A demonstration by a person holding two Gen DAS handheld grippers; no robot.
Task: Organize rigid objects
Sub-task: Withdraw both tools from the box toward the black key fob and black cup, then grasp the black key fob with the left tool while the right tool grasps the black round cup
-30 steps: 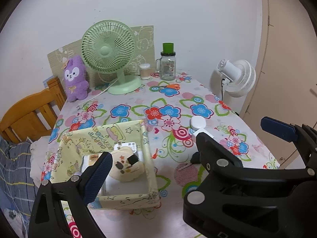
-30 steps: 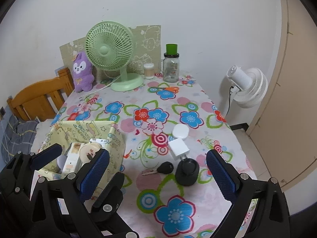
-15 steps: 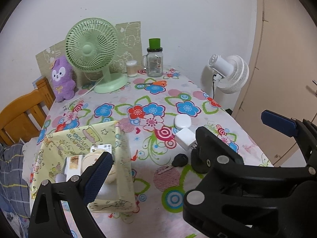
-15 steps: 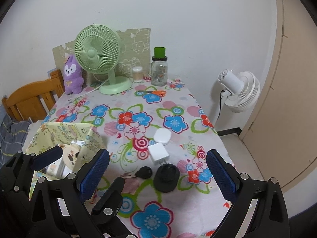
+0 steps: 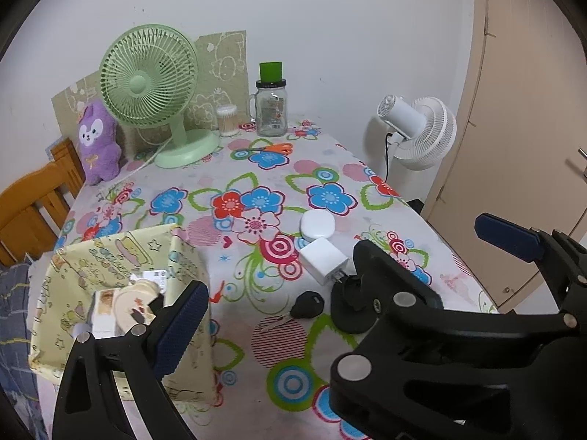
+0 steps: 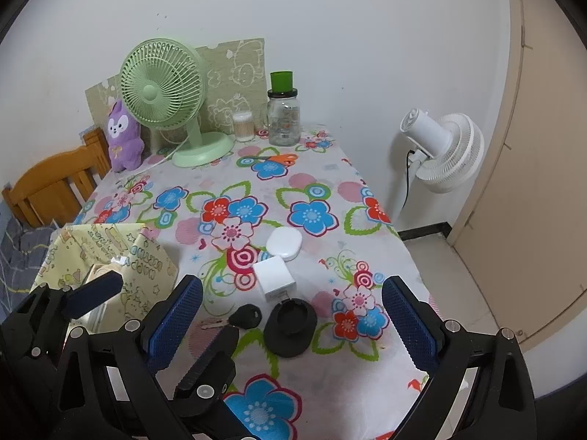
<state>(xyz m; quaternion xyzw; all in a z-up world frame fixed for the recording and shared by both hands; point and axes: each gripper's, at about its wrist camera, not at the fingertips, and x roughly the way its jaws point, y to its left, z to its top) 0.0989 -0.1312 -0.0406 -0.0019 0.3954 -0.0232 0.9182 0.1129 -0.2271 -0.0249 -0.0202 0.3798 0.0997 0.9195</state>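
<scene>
On the flowered tablecloth lie a white round case (image 5: 317, 224) (image 6: 284, 244), a white charger plug (image 5: 323, 260) (image 6: 274, 278), a black car key (image 5: 309, 304) (image 6: 245, 315) and a black round holder (image 5: 345, 315) (image 6: 290, 326). To their left stands a yellow cartoon-print box (image 5: 183, 256) (image 6: 146, 256) holding a cream round item (image 5: 132, 304) and white pieces. My left gripper (image 5: 293, 315) is open above the box's right edge and the key. My right gripper (image 6: 291, 304) hangs open over the black holder. The right gripper's left finger hides my left gripper's right finger.
At the back stand a green desk fan (image 5: 150, 80), a purple plush (image 5: 97, 143), a glass jar with a green lid (image 5: 271, 110) and a cotton-swab tub (image 5: 226, 120). Orange scissors (image 5: 268, 149) lie near them. A wooden chair (image 5: 33, 198) is left; a white floor fan (image 5: 422, 132) is right.
The left gripper has shifted right, off the box's middle toward the small items. The right gripper has drifted slightly right. Both stayed open; nothing on the table moved.
</scene>
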